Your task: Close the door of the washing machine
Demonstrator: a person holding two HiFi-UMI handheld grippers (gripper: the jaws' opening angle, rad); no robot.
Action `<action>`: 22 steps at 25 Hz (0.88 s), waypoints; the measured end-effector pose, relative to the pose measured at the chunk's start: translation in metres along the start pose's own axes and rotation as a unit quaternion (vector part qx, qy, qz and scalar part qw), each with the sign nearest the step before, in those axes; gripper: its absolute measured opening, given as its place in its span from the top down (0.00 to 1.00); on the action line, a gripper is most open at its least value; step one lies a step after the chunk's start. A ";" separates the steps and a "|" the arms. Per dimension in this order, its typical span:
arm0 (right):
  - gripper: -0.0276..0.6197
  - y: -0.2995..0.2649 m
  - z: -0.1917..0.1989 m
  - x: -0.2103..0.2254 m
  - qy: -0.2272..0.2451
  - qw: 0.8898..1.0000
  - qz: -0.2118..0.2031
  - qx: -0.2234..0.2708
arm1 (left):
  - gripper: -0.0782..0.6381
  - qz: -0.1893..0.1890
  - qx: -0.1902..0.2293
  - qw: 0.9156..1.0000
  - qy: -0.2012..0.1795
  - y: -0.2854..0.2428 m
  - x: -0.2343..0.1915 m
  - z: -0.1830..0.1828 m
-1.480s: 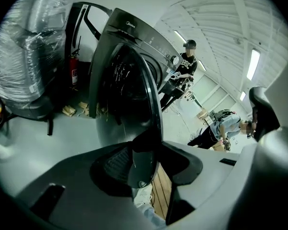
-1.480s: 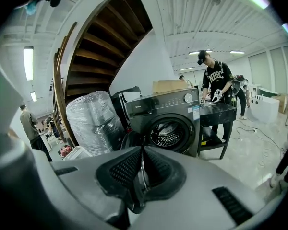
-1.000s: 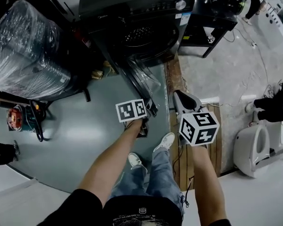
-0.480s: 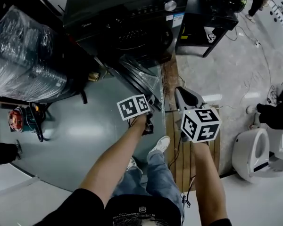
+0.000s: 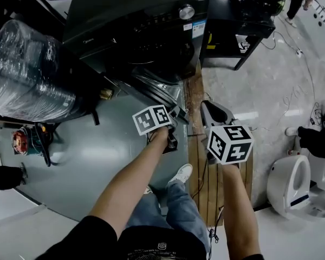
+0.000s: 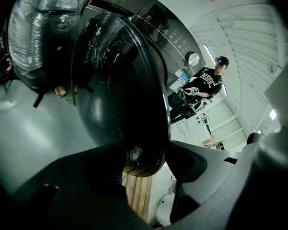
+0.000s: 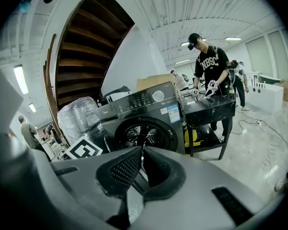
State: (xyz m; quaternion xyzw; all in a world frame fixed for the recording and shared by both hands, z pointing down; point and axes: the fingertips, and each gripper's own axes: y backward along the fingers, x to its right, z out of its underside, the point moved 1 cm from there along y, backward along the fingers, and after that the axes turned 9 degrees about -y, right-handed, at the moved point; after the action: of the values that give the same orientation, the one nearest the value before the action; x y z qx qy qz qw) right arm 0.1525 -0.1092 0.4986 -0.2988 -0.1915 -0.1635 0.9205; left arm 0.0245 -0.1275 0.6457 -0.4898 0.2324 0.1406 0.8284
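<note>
The dark washing machine [image 5: 146, 20] stands at the top of the head view with its round door [image 5: 157, 88] swung open toward me. My left gripper [image 5: 176, 112] is at the door's free edge. In the left gripper view the door's dark glass [image 6: 115, 80] fills the frame. Its lower rim sits between the jaws of the left gripper [image 6: 146, 169], which are opening and do not press on it. My right gripper [image 5: 210, 111] hovers just right of the door, shut on nothing. In the right gripper view the right gripper [image 7: 142, 164] points at the machine's open drum [image 7: 144, 135].
A plastic-wrapped appliance [image 5: 27, 75] stands left of the machine. A black cart [image 5: 238, 20] stands to its right, with a person [image 7: 211, 66] working at it. Wooden planks [image 5: 203, 167] and cables run under my right arm. A white appliance [image 5: 287, 183] lies at right.
I have stepped forward, and both grippers have moved toward the machine. The left gripper has stayed at the door's edge, and the door has swung with it toward the machine's front.
</note>
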 end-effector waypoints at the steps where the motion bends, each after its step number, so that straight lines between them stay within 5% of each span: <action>1: 0.92 -0.001 -0.003 0.003 0.001 1.000 -0.002 0.001 | 0.52 0.002 0.002 1.000 0.007 -0.004 0.003 -0.003; 22: 0.92 -0.050 -0.033 0.059 -0.016 1.000 0.004 -0.005 | 0.47 0.044 -0.002 0.994 0.103 -0.075 0.043 -0.068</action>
State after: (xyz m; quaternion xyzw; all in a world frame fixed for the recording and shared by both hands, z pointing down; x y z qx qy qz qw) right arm 0.1921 -0.1793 0.5249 -0.3071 -0.2040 -0.1557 0.9164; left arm 0.0786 -0.2234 0.6513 -0.4924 0.3380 0.1260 0.7921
